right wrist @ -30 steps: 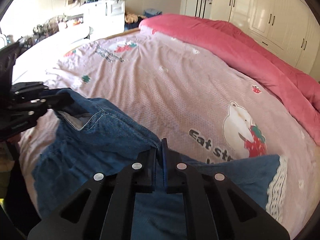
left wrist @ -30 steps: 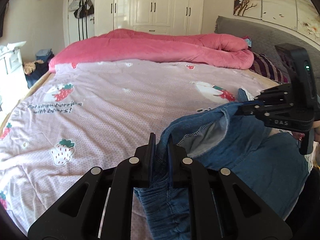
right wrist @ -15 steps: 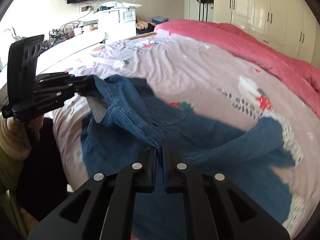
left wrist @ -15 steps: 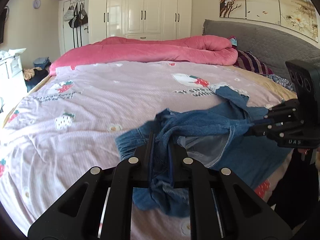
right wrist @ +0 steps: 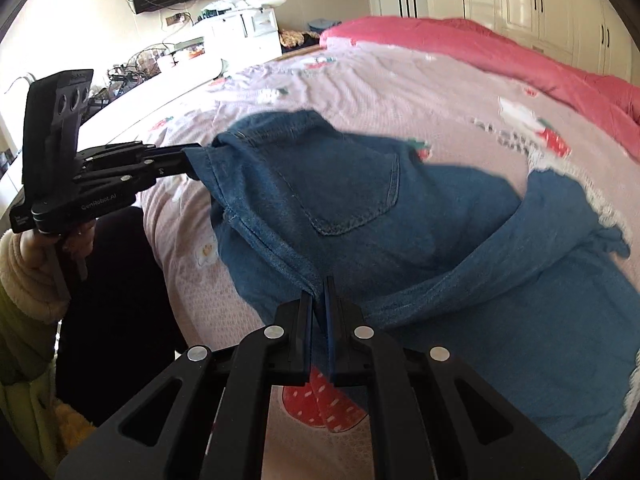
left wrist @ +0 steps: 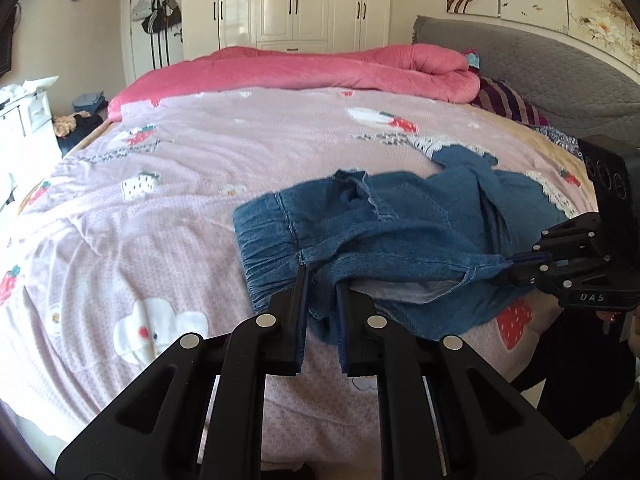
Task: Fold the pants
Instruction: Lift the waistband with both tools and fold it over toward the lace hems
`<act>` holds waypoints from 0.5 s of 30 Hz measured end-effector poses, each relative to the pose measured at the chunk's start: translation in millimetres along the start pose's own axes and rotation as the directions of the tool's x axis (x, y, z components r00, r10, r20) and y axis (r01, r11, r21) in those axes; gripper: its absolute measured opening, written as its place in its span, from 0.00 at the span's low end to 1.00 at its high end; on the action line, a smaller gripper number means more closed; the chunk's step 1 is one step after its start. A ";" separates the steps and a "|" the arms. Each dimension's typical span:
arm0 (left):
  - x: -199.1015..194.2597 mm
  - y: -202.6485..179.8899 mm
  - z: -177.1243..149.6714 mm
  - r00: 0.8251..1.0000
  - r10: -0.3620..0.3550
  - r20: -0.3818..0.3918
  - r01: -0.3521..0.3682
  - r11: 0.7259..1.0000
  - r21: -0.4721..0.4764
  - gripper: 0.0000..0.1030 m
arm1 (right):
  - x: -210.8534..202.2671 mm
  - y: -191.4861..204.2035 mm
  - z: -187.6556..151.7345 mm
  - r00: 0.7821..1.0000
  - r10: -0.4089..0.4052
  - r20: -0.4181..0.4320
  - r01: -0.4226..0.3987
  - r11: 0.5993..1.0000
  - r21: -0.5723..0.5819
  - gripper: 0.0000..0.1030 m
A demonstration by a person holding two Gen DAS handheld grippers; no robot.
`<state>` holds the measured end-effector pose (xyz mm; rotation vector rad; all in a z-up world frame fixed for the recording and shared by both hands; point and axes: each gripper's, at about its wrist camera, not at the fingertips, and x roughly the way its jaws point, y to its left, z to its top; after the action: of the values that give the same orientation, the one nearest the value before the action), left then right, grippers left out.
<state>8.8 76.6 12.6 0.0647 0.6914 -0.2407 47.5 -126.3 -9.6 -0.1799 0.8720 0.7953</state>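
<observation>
So I've got the denim pants stretched between my two grippers over the near edge of the bed. My left gripper is clamped down on the waistband at one corner, where the gathered elastic part bunches up just past the fingertips, jaws nearly closed with only the fabric's thickness between them. My right gripper is pinched fully shut on the opposite corner of the waist, right on a seam edge, and from that side you can see a back pocket facing up. The waist hangs a little slack between the two grips, sagging open so the pale inside of the denim shows. The rest of the pants trails away across the pink strawberry-print bedspread, the legs rumpled and overlapping, with white lace trim at the hems on the far end. My left hand in a cream fuzzy cuff shows up under its gripper in the right camera. Further back there's a rolled-up pink comforter along the far side of the bed, a grey headboard, and white wardrobes behind it all.
</observation>
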 end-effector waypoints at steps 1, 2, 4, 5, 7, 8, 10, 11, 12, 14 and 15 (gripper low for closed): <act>1.4 -0.3 -1.0 1.000 -0.002 -0.005 0.002 1.000 0.000 0.06 | 2.7 -2.6 -2.4 1.000 0.005 -0.003 -0.005 1.000 0.018 0.04; 1.9 -0.5 -0.6 1.000 -0.001 -0.005 0.001 1.000 0.000 0.06 | 2.5 -4.8 -3.1 1.000 0.016 0.002 -0.016 0.999 0.038 0.04; -1.6 -0.6 5.7 1.000 0.004 0.016 -0.004 1.000 -0.008 0.06 | -7.8 -7.4 2.6 0.998 0.038 0.043 -0.041 0.997 0.066 0.04; -4.3 -0.5 10.4 1.000 0.005 0.031 -0.004 1.000 -0.016 0.06 | -15.0 -6.7 4.8 0.997 0.044 0.070 -0.049 0.996 0.068 0.04; -12.3 -1.4 20.3 0.998 0.015 0.067 -0.014 1.000 -0.009 0.06 | -29.0 -4.2 10.5 0.991 0.044 0.123 -0.051 0.997 0.054 0.04; -16.4 -1.8 23.9 0.996 0.024 0.081 -0.024 1.000 -0.003 0.06 | -35.5 -3.3 12.2 0.988 0.048 0.145 -0.056 0.997 0.047 0.04; -19.5 -0.9 25.8 0.997 0.016 0.082 -0.016 1.000 -0.004 0.07 | -41.5 0.7 11.1 0.987 0.040 0.153 -0.043 0.999 0.021 0.05; -17.8 -0.9 23.6 0.998 0.015 0.067 -0.015 1.000 -0.001 0.08 | -40.3 0.7 10.3 0.990 0.032 0.141 -0.034 0.999 0.010 0.06; -14.3 -1.6 19.6 0.999 0.013 0.045 -0.013 1.000 0.003 0.08 | -37.0 2.0 7.4 0.992 0.023 0.124 -0.023 1.000 -0.003 0.06; -1.0 -3.4 4.6 1.000 0.018 -0.023 -0.018 1.000 0.009 0.08 | -24.0 1.8 -2.2 0.997 0.020 0.075 -0.020 1.000 -0.005 0.07; 3.7 -3.7 -1.0 0.999 0.019 -0.045 -0.019 1.000 0.009 0.08 | -15.5 0.2 -8.0 0.999 0.023 0.047 -0.023 1.000 0.000 0.07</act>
<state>10.1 72.4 9.5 0.0849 0.7345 -0.2246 36.5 -138.2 -3.2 -0.1504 0.8314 0.8172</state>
